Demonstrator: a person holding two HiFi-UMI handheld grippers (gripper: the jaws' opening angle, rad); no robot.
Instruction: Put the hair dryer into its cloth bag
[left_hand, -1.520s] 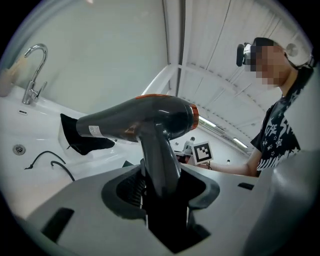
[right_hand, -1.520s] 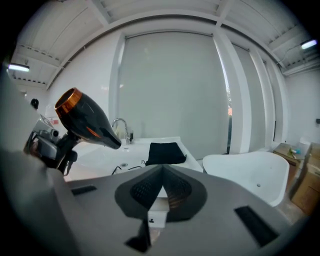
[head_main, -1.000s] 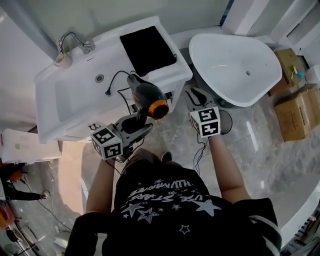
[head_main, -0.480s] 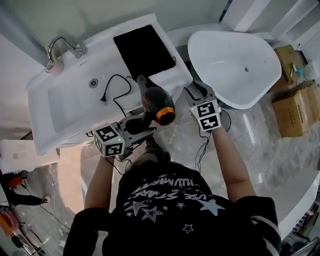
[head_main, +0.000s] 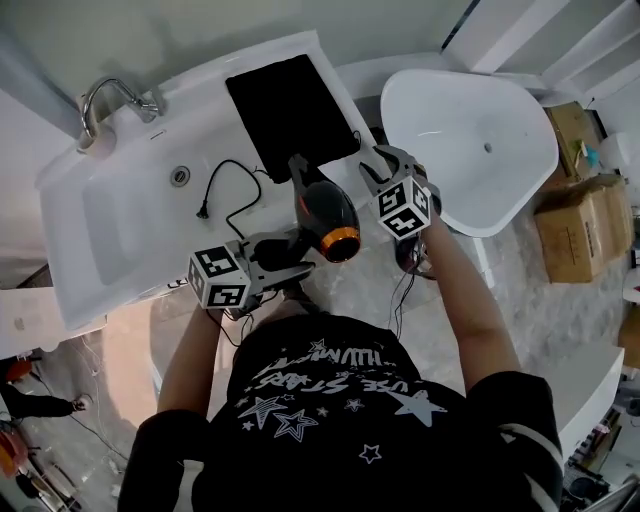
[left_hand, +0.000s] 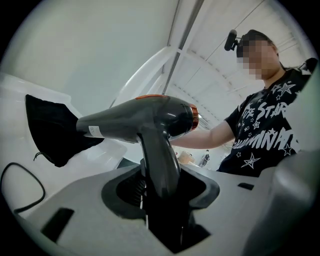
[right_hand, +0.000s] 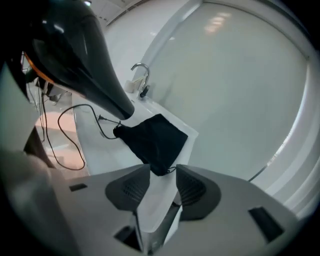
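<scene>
Beside the sink (head_main: 100, 215), left tool (head_main: 298, 256) clamps hair dryer (head_main: 325, 210), now nearer cloth bag (head_main: 290, 110); right tool (head_main: 386, 162) agape.

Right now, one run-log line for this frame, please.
left gripper: shut on hair dryer handle | right gripper: open, empty, pointing at cloth bag | cloth bag: flat on counter

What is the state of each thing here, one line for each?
hair dryer: held up by its handle, nozzle toward the cloth bag
cloth bag: lying flat on the sink counter, dryer outside it
cord: unplugged, loose over the sink
left gripper: shut on the hair dryer
right gripper: open, empty
</scene>
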